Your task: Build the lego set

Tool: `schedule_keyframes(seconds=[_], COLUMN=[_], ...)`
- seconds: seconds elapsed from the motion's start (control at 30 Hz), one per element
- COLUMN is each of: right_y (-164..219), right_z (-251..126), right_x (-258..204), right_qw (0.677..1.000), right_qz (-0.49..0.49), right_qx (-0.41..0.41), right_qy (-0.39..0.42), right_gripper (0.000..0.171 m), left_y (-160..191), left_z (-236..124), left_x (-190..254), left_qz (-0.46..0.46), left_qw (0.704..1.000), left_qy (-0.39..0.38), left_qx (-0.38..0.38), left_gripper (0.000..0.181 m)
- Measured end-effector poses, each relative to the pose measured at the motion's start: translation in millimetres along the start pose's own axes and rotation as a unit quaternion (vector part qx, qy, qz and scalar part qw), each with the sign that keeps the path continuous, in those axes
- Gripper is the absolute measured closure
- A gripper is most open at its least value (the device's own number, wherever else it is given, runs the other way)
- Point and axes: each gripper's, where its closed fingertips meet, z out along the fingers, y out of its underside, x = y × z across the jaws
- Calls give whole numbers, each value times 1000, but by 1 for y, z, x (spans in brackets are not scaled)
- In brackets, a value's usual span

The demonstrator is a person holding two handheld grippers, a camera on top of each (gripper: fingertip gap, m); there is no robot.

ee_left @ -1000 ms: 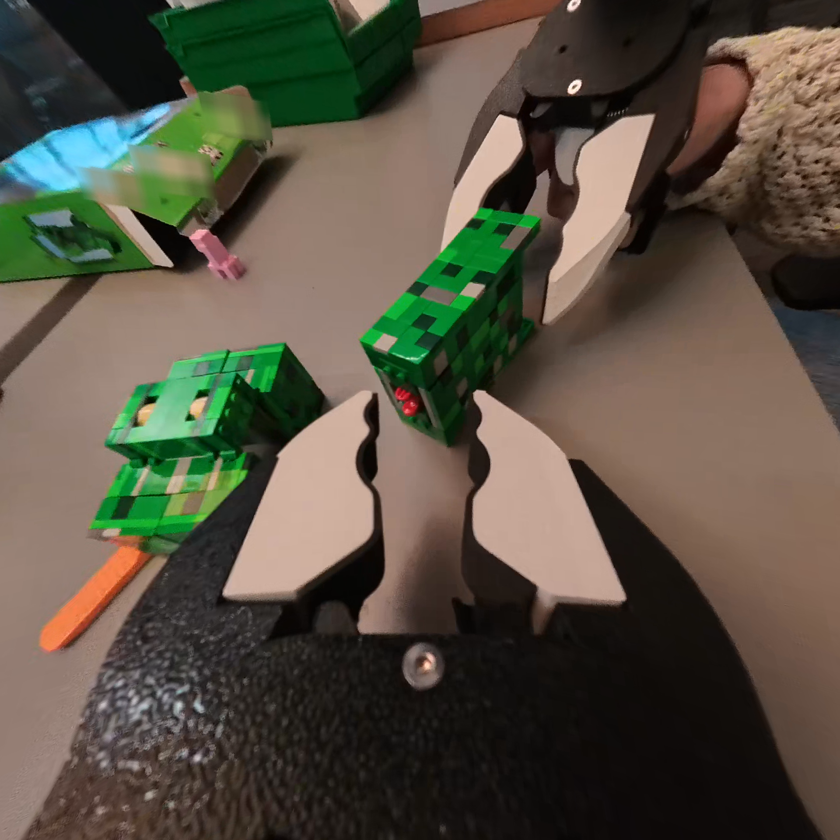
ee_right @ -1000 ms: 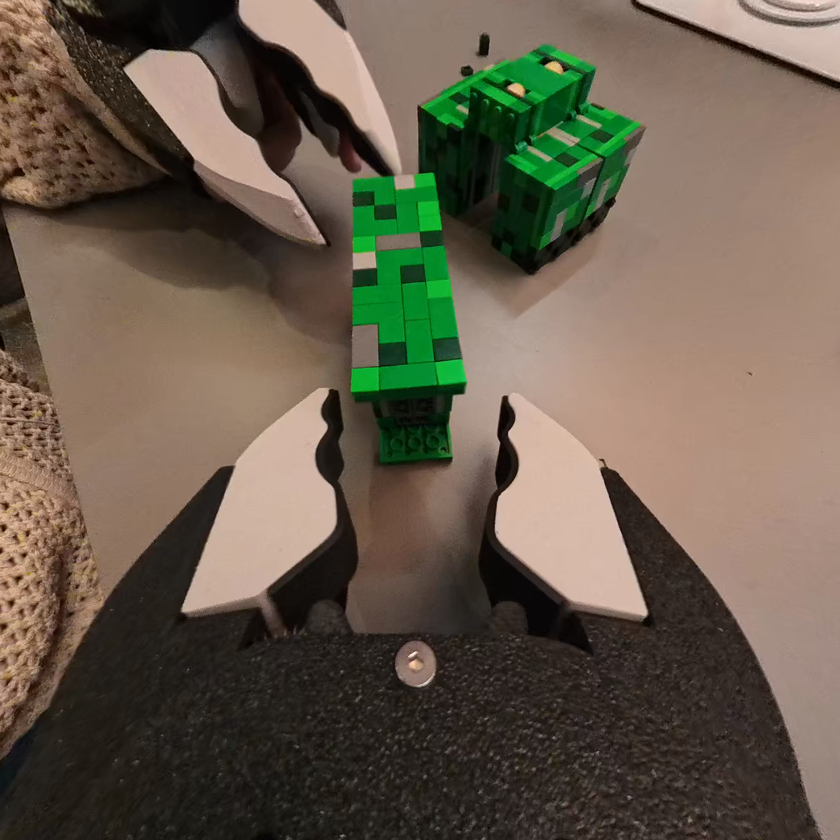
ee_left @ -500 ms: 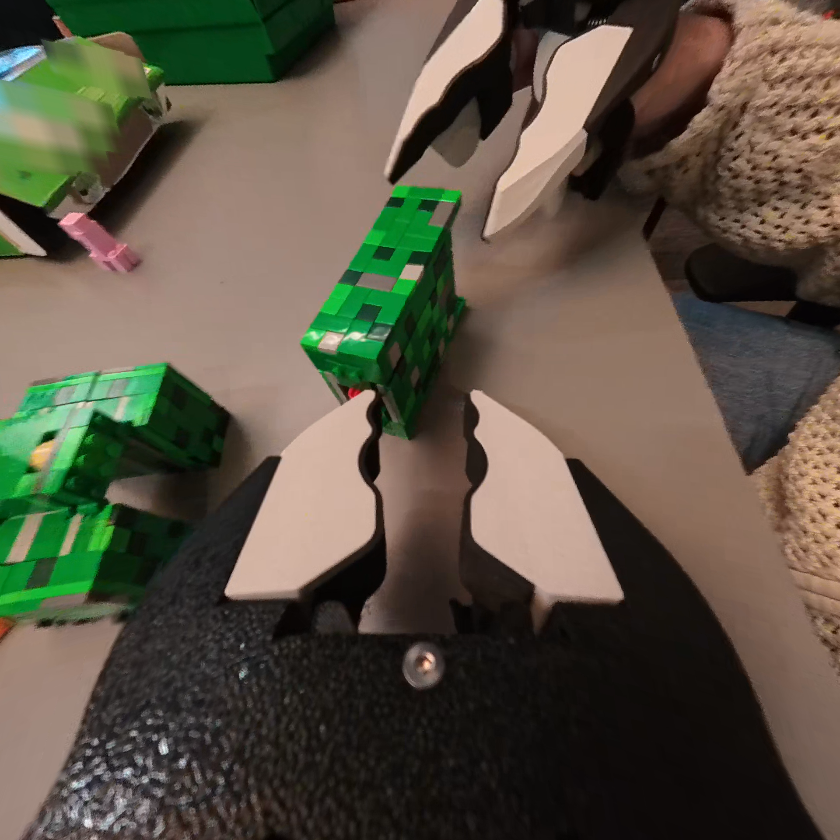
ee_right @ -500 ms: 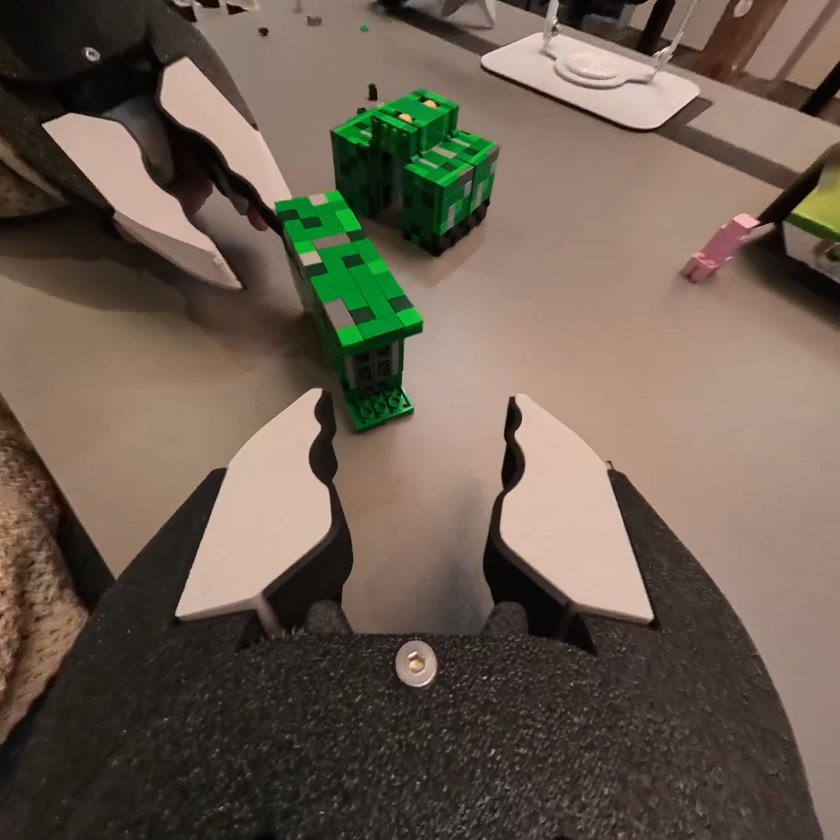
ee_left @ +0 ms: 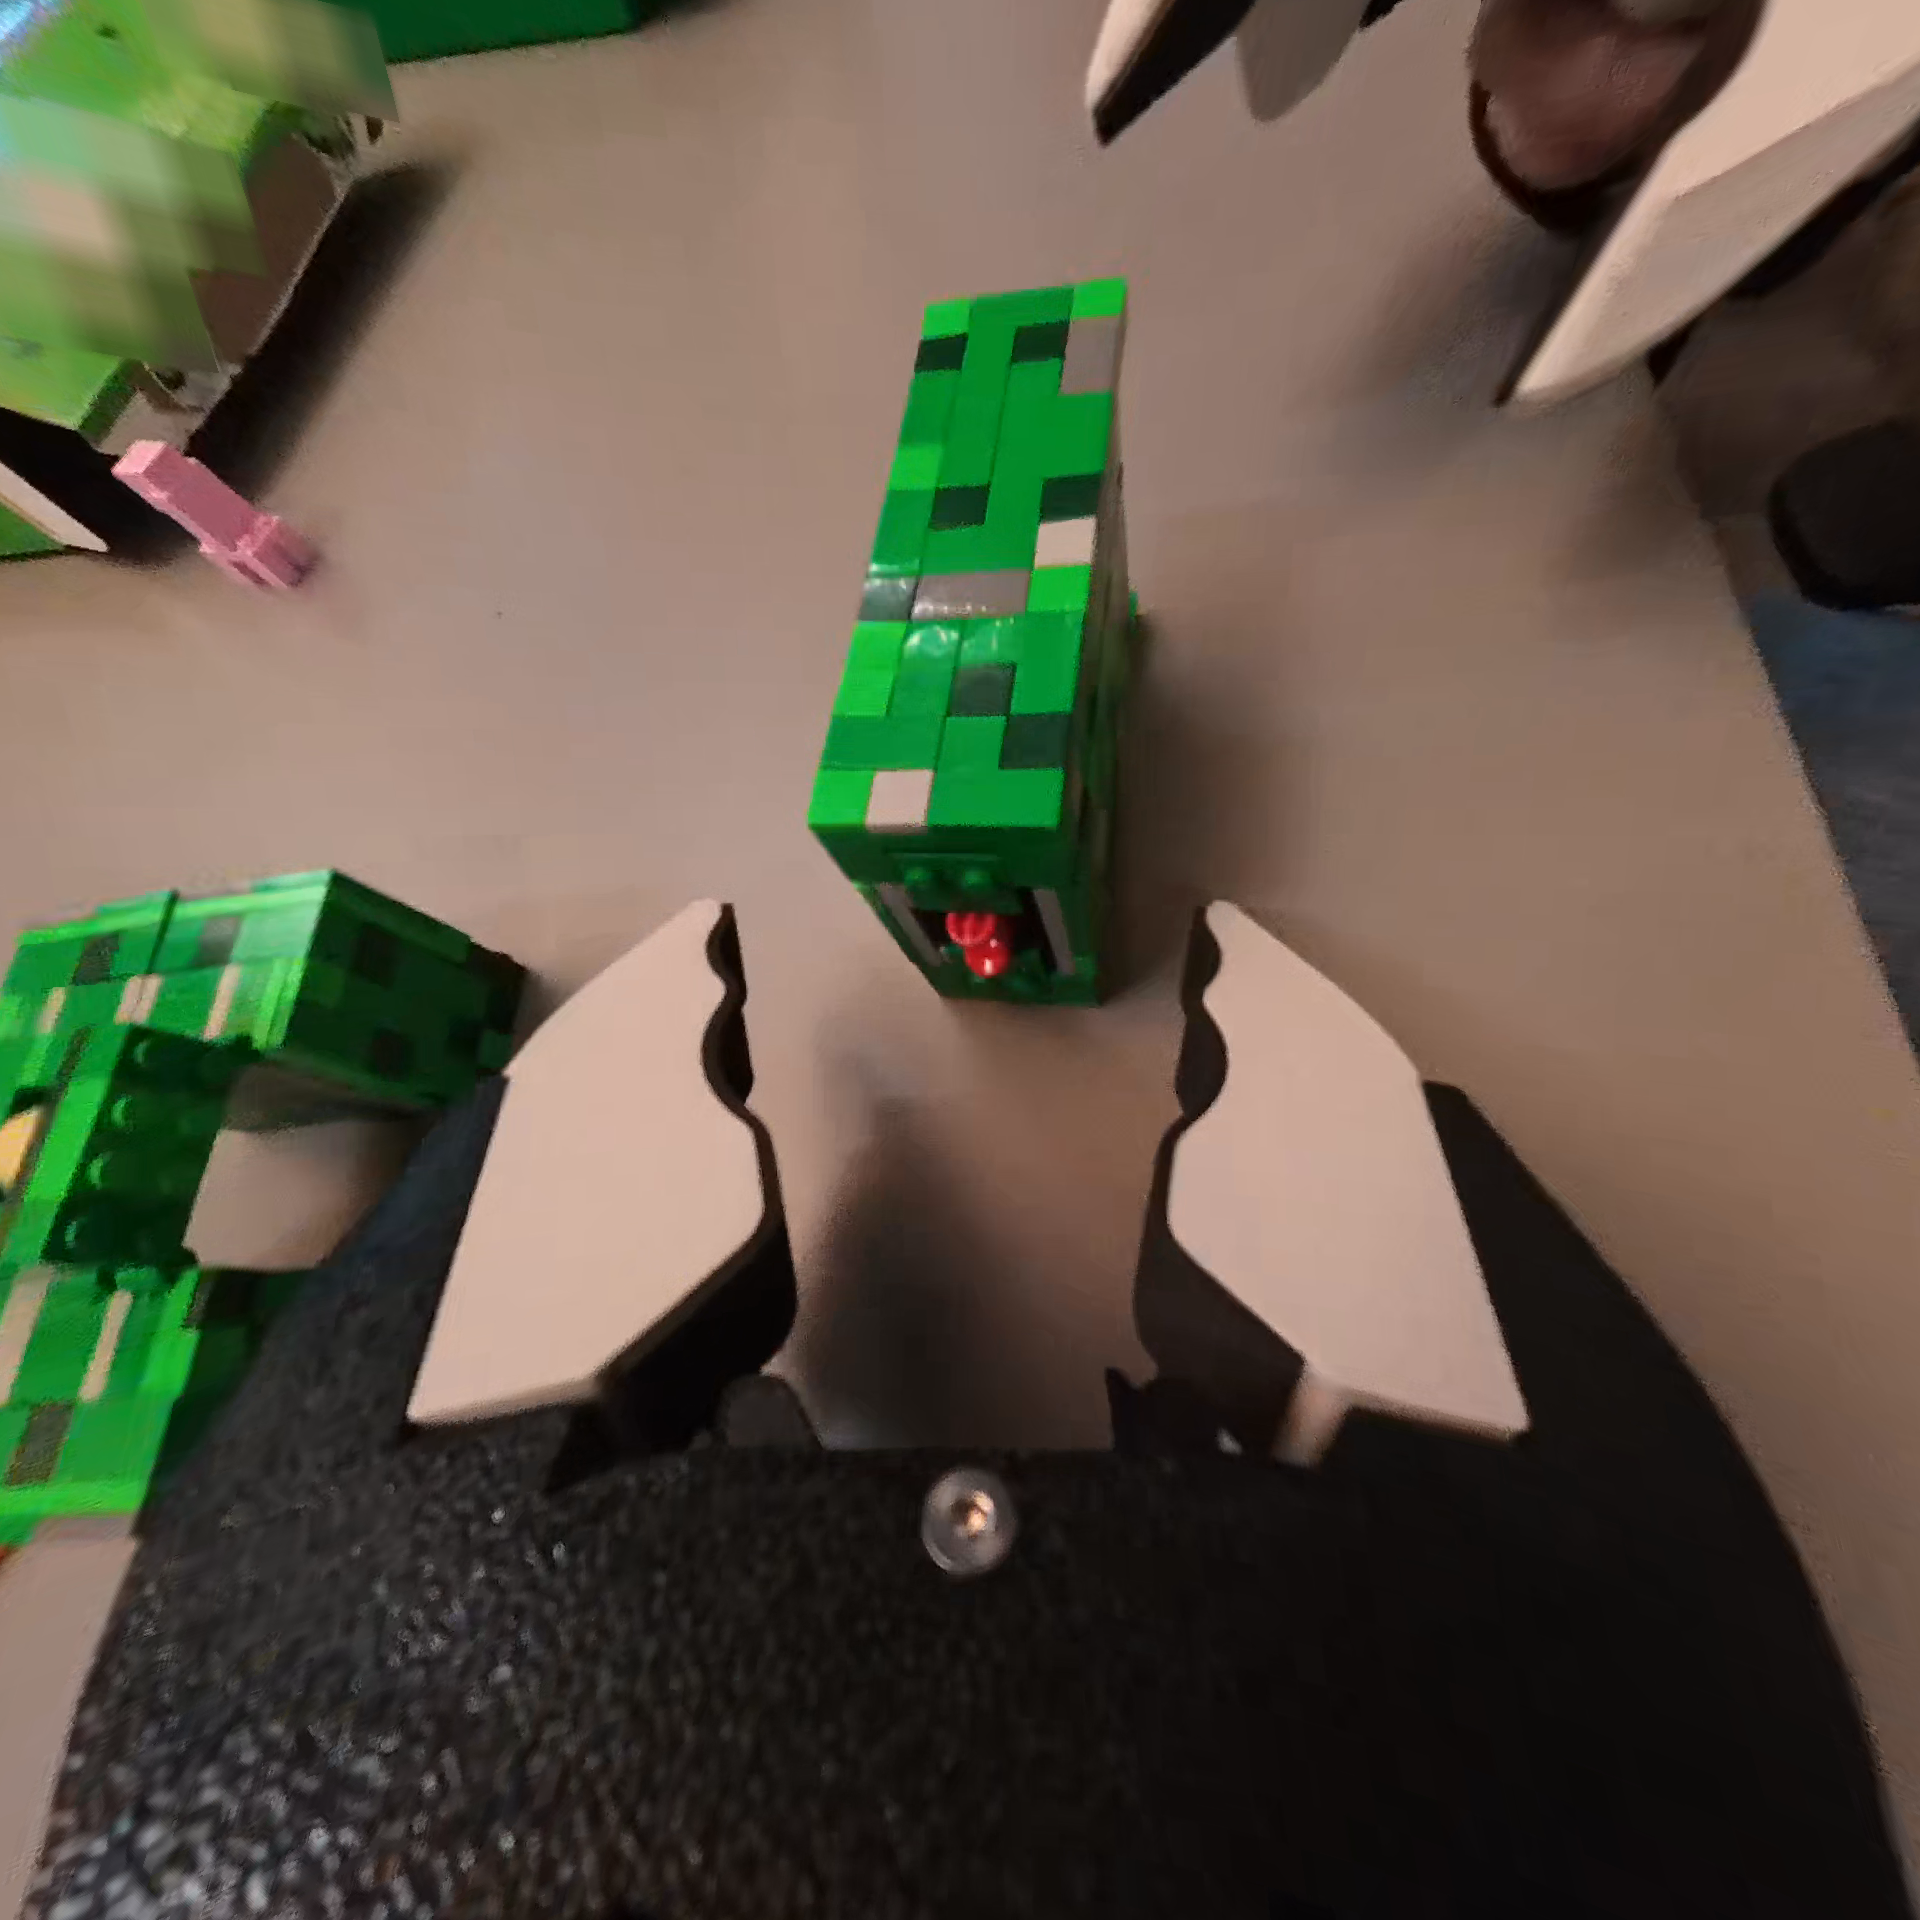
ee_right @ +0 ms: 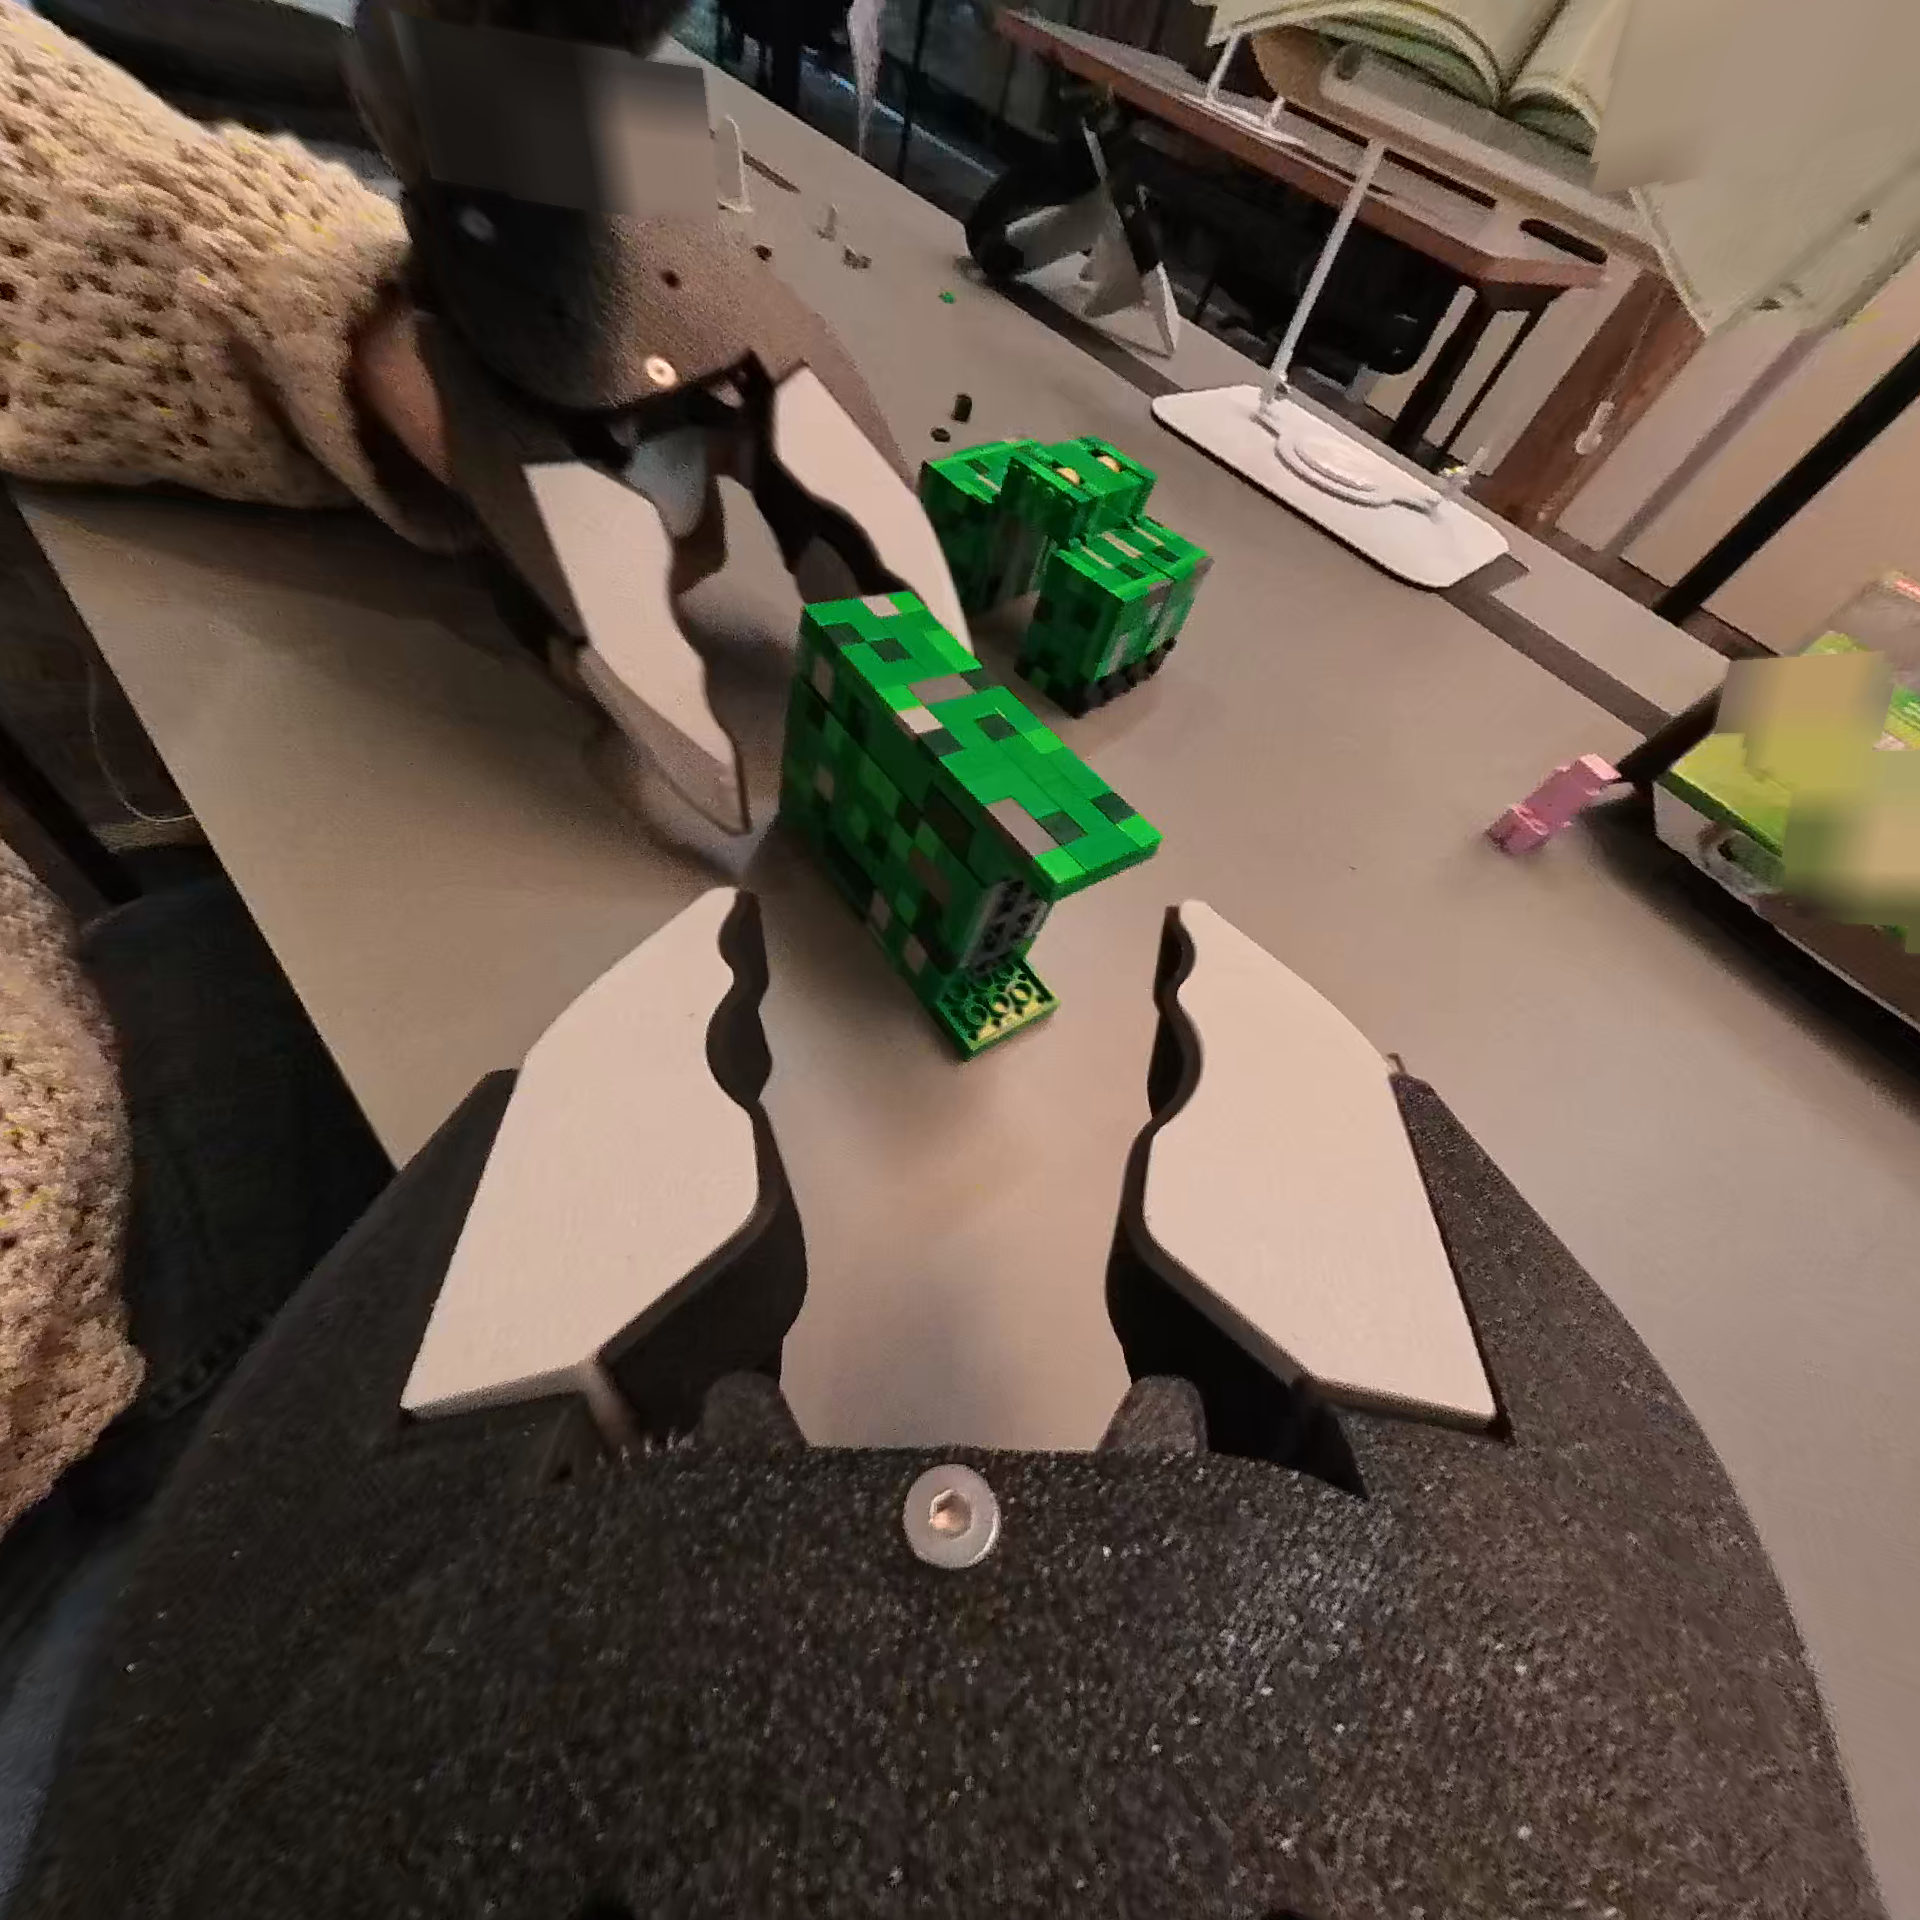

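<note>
- the long green lego block [ee_left: 987, 623] lies on the grey bench [ee_left: 582, 665], between the two tools and touching neither.
- left tool [ee_left: 966, 925] is spread wide and empty, just short of the block's near end, where red pieces show.
- right tool [ee_right: 956, 920] is spread and empty too, near the opposite end.
- a second green lego build [ee_right: 1081, 561] sits apart, and a pink piece [ee_left: 213, 514] lies farther off.

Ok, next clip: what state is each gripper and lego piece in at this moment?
left gripper: open, empty, aimed at the long block's end.
right gripper: open, empty, near the block's other end.
long green lego block: standing free on the table, ungripped.
second green lego assembly: resting on the table, apart from the block.
pink lego figure: lying on the table, untouched.
</note>
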Motion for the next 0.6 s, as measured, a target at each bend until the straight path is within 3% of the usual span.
schedule_keyframes(seconds=[0.37, 0.53, 0.6], right_y=[-13, -9, -7], right_z=[7, 10, 11], right_x=[-12, -15, -16], right_qw=[999, 998, 998], right_qz=[-43, -57, -59], right_qx=[31, 17, 10], right_qy=[1, 0, -2], right_gripper=[98, 98, 98], left_y=[-8, -11, -11], left_z=[17, 20, 21], left_x=[3, 3, 1], left_qz=[25, 36, 40], left_qw=[999, 999, 999], left_qy=[33, 27, 19], left_qx=[-2, 0, -1], left_gripper=[131, 131, 117])
